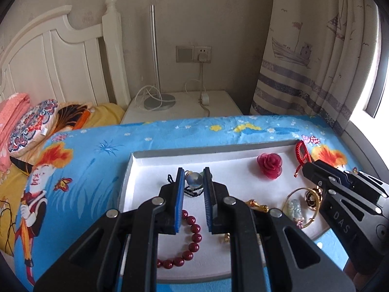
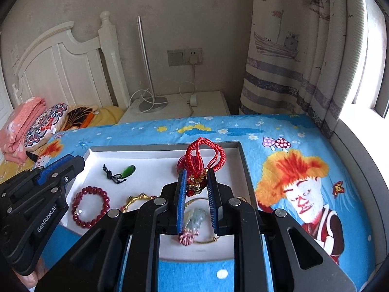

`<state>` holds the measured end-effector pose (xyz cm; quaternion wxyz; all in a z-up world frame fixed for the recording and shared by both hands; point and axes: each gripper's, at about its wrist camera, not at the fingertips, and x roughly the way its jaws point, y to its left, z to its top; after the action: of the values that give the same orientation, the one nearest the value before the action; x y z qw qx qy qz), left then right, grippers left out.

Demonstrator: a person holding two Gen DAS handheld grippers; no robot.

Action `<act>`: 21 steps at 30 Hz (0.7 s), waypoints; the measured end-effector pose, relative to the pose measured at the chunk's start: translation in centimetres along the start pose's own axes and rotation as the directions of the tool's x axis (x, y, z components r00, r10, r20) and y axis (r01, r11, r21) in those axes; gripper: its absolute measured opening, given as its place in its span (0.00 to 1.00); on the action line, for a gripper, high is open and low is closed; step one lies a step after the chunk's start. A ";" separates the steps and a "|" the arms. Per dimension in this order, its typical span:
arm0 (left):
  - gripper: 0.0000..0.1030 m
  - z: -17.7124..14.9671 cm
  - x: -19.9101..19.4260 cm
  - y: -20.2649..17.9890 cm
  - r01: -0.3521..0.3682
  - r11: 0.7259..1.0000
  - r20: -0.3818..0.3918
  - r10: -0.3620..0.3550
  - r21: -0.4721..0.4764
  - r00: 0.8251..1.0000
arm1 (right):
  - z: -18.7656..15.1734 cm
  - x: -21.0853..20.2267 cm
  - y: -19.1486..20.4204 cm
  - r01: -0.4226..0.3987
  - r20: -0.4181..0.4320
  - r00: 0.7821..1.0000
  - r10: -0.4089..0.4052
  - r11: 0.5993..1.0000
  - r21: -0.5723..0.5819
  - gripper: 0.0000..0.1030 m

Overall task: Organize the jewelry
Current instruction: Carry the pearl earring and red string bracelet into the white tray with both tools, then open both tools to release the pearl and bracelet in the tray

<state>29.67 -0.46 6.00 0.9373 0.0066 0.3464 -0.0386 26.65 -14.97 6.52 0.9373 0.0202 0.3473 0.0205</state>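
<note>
A white tray with a grey rim lies on a blue cartoon cloth. My right gripper is shut on a red knotted cord charm with a gold ornament, and the cord loops stand up above the tray. In the left wrist view the right gripper is near the tray's right rim. My left gripper is shut and holds nothing. It hovers over the tray's left part. A green pendant on black cord lies just beyond its tips. A dark red bead bracelet lies under it.
The tray also holds a red fabric rose, a gold bangle with a pale jade charm, a gold bamboo-shaped bangle and a gold ring with a dark flower. Behind it are a nightstand with a lamp, a curtain and pillows.
</note>
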 end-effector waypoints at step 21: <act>0.14 -1.4 4.8 0.0 0.031 1.000 -0.099 -0.031 -0.005 0.995 | -1.0 5.1 0.1 0.014 -0.098 0.995 -0.015 1.000 -0.009 0.18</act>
<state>32.34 -0.74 1.82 0.9183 0.0015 0.3925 -0.0523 29.91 -14.56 2.43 0.9194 0.0125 0.3928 0.0161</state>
